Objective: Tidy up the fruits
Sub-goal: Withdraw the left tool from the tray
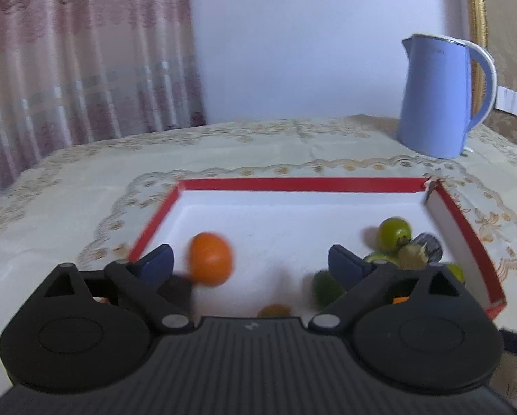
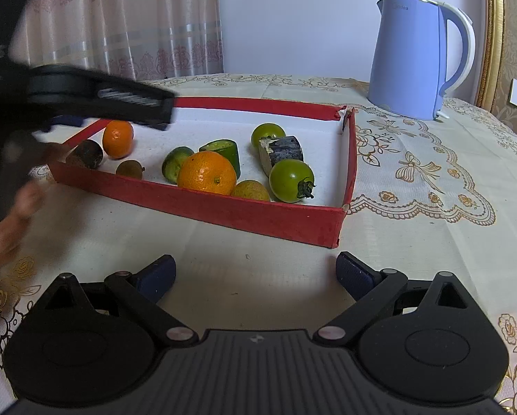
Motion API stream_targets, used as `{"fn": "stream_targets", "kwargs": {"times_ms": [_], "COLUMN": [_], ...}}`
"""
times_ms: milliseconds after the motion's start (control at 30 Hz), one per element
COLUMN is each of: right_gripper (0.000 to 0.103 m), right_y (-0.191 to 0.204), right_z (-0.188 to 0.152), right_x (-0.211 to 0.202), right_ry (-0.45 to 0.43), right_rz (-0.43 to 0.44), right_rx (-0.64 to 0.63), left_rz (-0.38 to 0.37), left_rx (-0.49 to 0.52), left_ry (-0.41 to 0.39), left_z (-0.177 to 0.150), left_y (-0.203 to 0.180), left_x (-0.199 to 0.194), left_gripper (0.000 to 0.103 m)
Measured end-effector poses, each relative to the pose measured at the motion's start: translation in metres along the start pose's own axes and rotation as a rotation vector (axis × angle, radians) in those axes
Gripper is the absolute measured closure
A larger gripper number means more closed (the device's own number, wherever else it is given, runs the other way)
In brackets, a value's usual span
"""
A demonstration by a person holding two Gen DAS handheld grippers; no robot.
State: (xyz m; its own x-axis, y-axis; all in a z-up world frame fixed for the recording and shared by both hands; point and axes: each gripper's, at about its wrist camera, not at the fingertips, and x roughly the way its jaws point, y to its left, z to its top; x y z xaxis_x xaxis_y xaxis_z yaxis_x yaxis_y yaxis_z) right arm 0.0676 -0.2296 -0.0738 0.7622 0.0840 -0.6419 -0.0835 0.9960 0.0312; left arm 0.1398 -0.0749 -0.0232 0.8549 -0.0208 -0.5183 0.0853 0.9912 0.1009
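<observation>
Everything's in the red tray (image 2: 224,207) – small orange (image 2: 118,138) near its left corner beside a dark fruit (image 2: 87,154), bigger orange (image 2: 206,172) by the front wall, green tomato (image 2: 290,180) toward its right end. Left gripper (image 1: 250,264) hangs over the tray, fingers wide, nothing held. Right gripper (image 2: 255,271) sits before the tray above the surface (image 2: 414,214) – fingers wide, empty.

From the left wrist, the small orange (image 1: 210,258) is smeared by motion blur. The left gripper (image 1: 251,265) covers most of a dark round fruit (image 1: 176,289) and a brownish one (image 1: 274,310). From the right wrist, a blurred hand (image 2: 11,223) is cut off at the left edge.
</observation>
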Motion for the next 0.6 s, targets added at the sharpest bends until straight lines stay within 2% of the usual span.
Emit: {"fn": "stream_targets", "kwargs": {"times_ms": [100,300,467,533,600], "right_gripper": [0.003,0.002,0.002,0.002,0.002], "right_y": [0.0,0.001,-0.002,0.002,0.009], "right_z": [0.0,0.0,-0.003,-0.002,0.0], "right_x": [0.0,-0.001,-0.014,-0.02,-0.025], "right_ry": [0.001,0.005,-0.016,-0.027,-0.032], "right_rz": [-0.002,-0.01,-0.029,-0.036,-0.078], "right_rx": [-0.003,0.001,0.122,0.125,0.11], "left_rz": [0.023,0.052,0.088,0.09,0.083], "left_rx": [-0.014,-0.084,-0.096,-0.103,-0.113], "left_ry": [-0.006,0.032,0.027,0.027,0.023], "left_z": [-0.009,-0.02,-0.031,-0.034,-0.037], "left_y": [0.01,0.03,0.039,0.042,0.045], "left_x": [-0.017,-0.04,-0.061,-0.068,-0.073], "left_gripper": [0.006,0.003,0.0,0.0,0.0]}}
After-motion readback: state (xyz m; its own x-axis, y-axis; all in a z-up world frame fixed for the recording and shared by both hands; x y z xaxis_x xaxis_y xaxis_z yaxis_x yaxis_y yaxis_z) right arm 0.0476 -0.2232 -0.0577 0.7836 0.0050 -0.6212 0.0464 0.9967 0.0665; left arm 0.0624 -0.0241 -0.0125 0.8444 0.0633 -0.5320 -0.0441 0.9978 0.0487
